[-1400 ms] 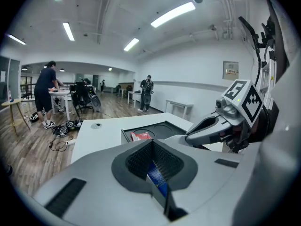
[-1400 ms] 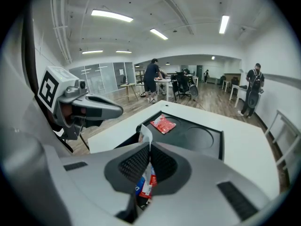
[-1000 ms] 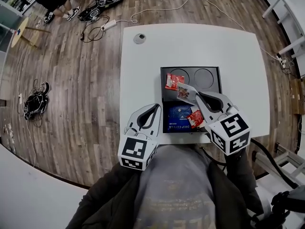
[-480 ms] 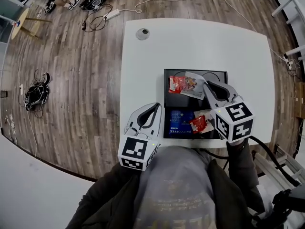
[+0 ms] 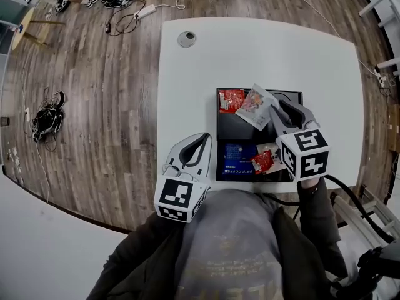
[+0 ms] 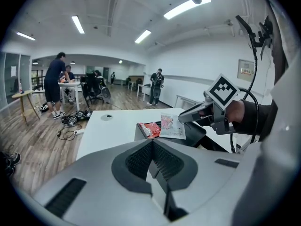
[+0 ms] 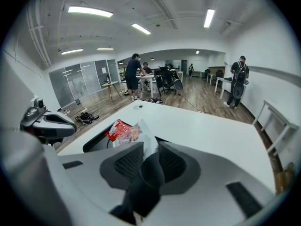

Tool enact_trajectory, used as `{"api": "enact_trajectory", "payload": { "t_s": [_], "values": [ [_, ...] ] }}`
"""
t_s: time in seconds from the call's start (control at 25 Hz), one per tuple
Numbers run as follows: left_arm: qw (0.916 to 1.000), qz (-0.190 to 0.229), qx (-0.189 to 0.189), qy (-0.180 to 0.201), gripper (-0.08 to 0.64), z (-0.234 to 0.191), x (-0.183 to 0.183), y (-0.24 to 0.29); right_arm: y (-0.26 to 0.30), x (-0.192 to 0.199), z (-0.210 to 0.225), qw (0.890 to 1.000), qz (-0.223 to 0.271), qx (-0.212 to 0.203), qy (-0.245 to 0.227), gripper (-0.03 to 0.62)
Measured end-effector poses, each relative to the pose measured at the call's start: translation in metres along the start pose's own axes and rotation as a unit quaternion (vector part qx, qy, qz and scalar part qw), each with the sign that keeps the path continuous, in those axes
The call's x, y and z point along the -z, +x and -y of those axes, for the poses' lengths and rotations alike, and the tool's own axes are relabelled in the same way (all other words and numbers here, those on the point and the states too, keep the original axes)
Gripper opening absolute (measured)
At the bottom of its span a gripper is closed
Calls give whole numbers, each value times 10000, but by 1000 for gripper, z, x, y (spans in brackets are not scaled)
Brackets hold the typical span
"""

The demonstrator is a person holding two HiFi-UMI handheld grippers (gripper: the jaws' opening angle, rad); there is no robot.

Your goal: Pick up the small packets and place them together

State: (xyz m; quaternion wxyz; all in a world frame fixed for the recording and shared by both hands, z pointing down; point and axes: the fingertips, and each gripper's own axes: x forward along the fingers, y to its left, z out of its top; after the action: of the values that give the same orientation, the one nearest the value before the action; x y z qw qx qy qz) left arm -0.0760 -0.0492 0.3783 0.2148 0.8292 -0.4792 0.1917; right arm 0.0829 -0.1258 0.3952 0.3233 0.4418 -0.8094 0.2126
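White table (image 5: 250,55), tray (image 5: 234,130), packets (image 5: 256,107), perhaps cables (image 5: 47,120)

White bench (image 5: 300,55), squarish w/ rounded corners, stands on wood floor (image 5: 94,105). Directly on it: black tray (image 5: 232,130) at the near edge, approx. mid-width, and a small round grey disc (image 5: 186,39) nr far-left corner, well apart from tray.

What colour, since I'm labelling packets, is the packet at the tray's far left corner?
The packet is red, clearest in the head view.
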Motion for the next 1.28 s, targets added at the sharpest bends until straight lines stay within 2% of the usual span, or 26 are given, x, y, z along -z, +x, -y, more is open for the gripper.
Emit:
{"api": "enact_trajectory", "payload": {
  "t_s": [0.24, 0.44, 0.6, 1.28],
  "values": [
    [10000, 11, 51, 21, 3, 1, 3, -1, -6, -6, 4, 9990, 326, 93, 284, 91],
    [10000, 29, 66, 42, 3, 2, 1, -3, -7, -2, 1, 9996, 218, 116, 134, 93],
    [9999, 46, 71, 54, 3, 3, 2, -4, -11, -1, -4, 9995, 296, -27, 106, 146],
    [9991, 180, 284, 242, 3, 31, 1, -16, -52, 10, -3, 9978, 564, 358, 39, 146]
  ]
}}
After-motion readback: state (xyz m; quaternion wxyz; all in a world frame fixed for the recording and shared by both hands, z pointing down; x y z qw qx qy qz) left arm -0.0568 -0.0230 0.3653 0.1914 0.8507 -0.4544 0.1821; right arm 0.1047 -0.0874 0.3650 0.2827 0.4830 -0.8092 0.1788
